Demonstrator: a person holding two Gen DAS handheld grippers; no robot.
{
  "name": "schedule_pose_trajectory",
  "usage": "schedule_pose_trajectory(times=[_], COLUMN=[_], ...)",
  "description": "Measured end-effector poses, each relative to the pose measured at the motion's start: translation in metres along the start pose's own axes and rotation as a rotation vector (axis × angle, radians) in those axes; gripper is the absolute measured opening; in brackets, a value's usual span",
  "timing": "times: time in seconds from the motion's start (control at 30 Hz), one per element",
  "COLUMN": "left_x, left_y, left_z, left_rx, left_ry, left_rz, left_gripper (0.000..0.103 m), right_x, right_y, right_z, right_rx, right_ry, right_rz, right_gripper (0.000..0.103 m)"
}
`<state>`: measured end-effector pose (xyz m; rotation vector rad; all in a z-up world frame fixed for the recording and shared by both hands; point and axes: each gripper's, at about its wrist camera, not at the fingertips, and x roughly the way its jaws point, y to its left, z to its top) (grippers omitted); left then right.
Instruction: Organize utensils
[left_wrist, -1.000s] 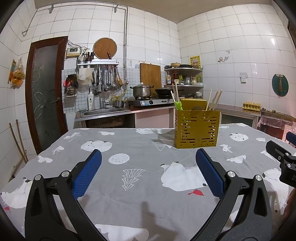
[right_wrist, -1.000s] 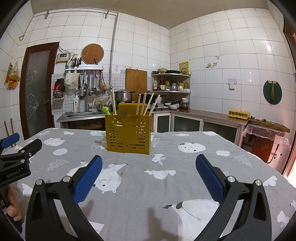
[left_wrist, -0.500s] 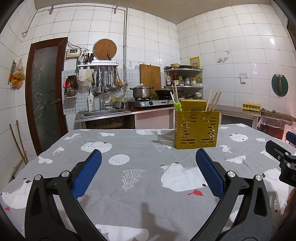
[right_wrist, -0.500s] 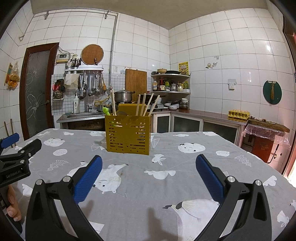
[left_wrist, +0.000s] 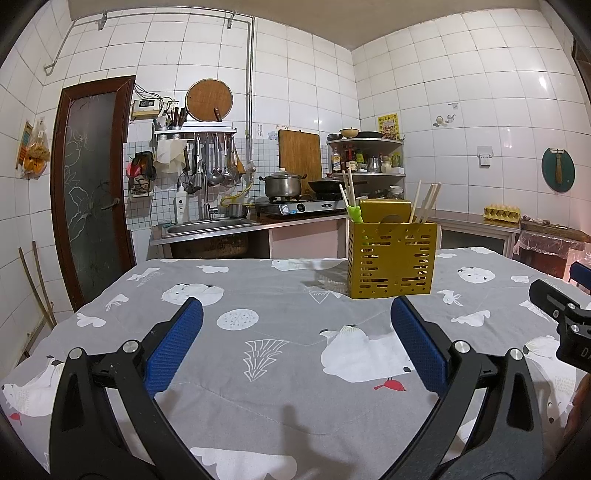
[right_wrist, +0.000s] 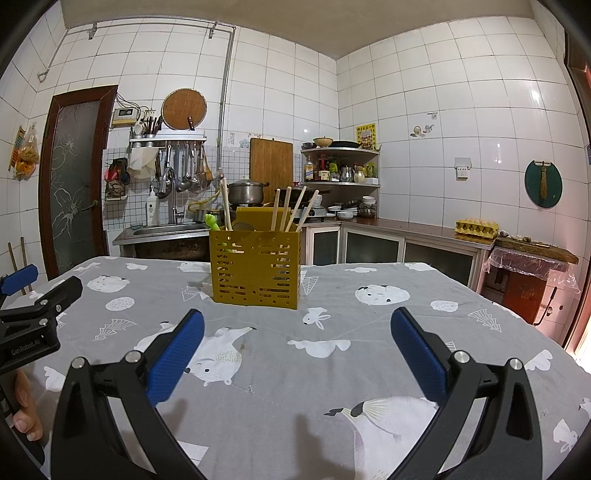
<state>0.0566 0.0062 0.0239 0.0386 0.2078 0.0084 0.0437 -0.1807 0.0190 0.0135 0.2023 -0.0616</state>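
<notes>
left gripper fingers wide apart, nothing between them. right gripper same: fingers spread, empty. both hang low over the surface, well short of the target.

target is the yellow caddy, upright toward the far side of the surface, ahead-right of the left gripper and ahead-left of the right one. two groups of wooden chopsticks stand in it, leaning out over the rim, plus a green utensil at the left end and what looks like a yellow flat piece at the back. compartment split inside not visible.

handling guess:
- chopsticks: light, stiff, thin, smooth wood. they'll roll or pivot between flat pads. pinch across the exposed upper shaft, above the rim, square to the stick; take one or a tight pair, not a fan.
- they lean loosely, so a nudge on one shifts the others. come in from above, not from the side.
- caddy: slotted walls, looks like thin metal or plastic, can't tell which. probably light enough to slide or tip on the cloth if a stick drags on the way out. other gripper could brace a wall at the rim.
- green one: material unclear, possibly soft plastic; grip the head gently.
- cloth is soft and wrinkled, so anything laid down may roll little but sits uneven.
</notes>
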Motion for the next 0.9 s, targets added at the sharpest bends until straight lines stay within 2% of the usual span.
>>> schedule_pose_trajectory(times=[0.9], left_x=[-0.0032], left_y=[0.0001], left_z=[-0.0007], left_rx=[0.008], left_ry=[-0.010], left_rz=[-0.004], left_gripper=[0.098], right_x=[0.0000], right_y=[0.0003], right_z=[-0.0007], right_rx=[0.000], right_ry=[0.000], right_rz=[0.000], right_gripper=[0.099])
